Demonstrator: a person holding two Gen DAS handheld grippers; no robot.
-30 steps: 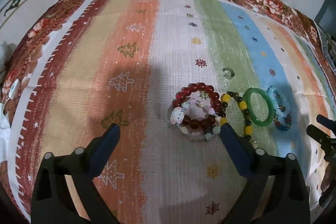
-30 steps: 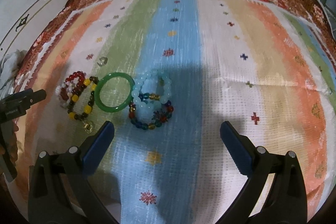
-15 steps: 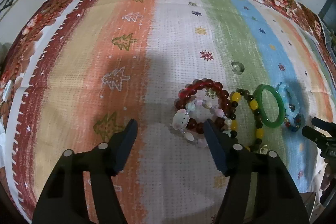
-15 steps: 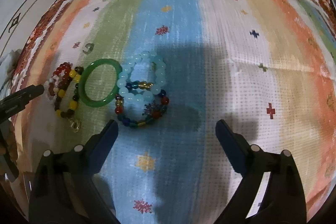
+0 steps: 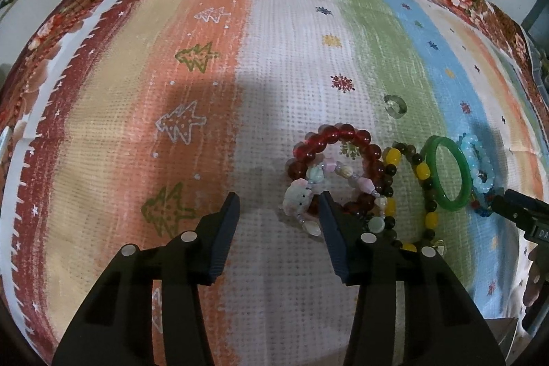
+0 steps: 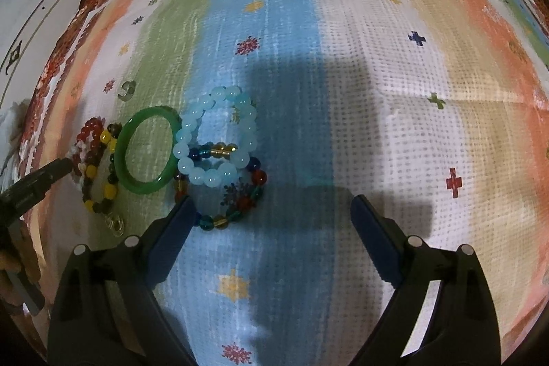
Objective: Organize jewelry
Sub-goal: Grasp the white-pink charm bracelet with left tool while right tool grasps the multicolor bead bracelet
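Moved: left hand-held gripper [image 5: 278,206] narrowed, now half apart beside charm bracelet [image 5: 310,194].
Right hand-held gripper [image 6: 272,206]: fingers wide apart, multicolour bead bracelet [image 6: 236,191] just ahead-left.

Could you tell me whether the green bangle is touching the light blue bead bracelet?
Touching: in the right wrist view, the green bangle presses against the light blue bead bracelet with no cloth visible between.

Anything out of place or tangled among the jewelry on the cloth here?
Nothing looks damaged. The bracelets crowd together and overlap: the pastel charm bracelet lies across the red bead bracelet, and the pale blue bracelet across the multicolour one. A small ring sits apart.
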